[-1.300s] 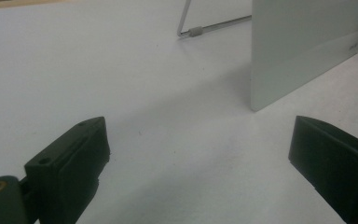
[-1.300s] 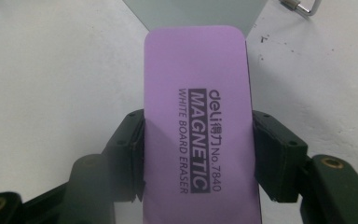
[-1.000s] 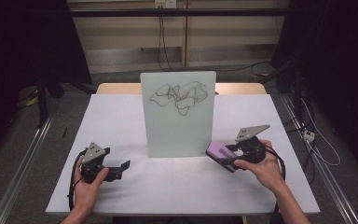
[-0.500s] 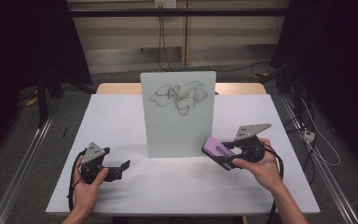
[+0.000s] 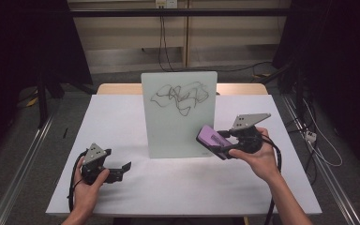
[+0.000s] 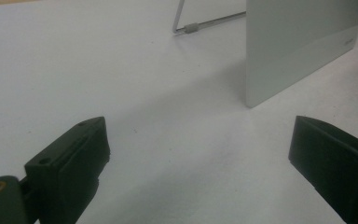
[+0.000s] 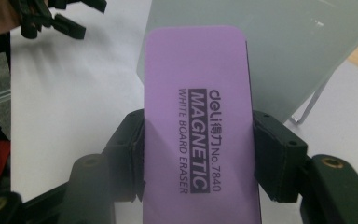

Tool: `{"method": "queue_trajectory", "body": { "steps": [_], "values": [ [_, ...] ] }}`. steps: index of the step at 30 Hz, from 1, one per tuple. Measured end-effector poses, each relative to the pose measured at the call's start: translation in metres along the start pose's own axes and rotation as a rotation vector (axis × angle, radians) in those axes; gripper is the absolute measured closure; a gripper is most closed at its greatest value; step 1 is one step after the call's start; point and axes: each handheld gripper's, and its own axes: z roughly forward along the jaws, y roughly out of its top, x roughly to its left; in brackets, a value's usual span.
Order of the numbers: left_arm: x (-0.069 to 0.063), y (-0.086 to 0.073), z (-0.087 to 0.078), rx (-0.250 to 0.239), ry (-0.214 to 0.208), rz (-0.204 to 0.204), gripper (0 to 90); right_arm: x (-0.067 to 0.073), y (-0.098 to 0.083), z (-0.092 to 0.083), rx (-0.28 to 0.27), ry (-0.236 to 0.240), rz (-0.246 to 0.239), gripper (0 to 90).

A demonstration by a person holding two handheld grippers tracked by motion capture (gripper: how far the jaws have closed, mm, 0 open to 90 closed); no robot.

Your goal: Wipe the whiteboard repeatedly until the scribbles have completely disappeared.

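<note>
the right tongs (image 5: 215, 146), clamped across the purple eraser (image 5: 211, 138) with its long axis running up-left, sit just right of the scribbled whiteboard (image 5: 178, 115) at frame centre, nearer than the empty, wide-open left tongs (image 5: 124, 168).

Upright at mid-table (image 5: 136, 117), propped by a wire stand behind: a scribbled whiteboard (image 5: 178, 115). Low at the near left, well apart from that board: the left tool (image 5: 122, 169). Just right of the board's lower right corner, raised off the table: the right tool (image 5: 218, 145), with an eraser (image 5: 210, 139) between its jaws.
</note>
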Motion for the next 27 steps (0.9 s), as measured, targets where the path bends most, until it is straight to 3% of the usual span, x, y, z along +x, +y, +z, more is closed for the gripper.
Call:
{"method": "queue_trajectory", "body": {
  "steps": [7,15,22,27],
  "values": [
    [0.0,-0.001,0.002,0.012,-0.001,-0.002,4.9,-0.005,0.02,-0.006,-0.057,-0.019,-0.025,41.7],
    [-0.001,-0.001,0.005,0.023,-0.008,0.004,4.9,-0.006,0.033,0.0,-0.068,-0.022,-0.049,41.7],
    [0.0,-0.001,0.006,0.024,-0.014,-0.002,4.9,-0.017,0.055,-0.004,-0.102,-0.062,-0.071,41.7],
    [0.002,-0.003,0.01,0.033,-0.029,-0.004,4.9,-0.023,0.061,-0.001,-0.107,-0.08,-0.078,41.7]
  ]
}}
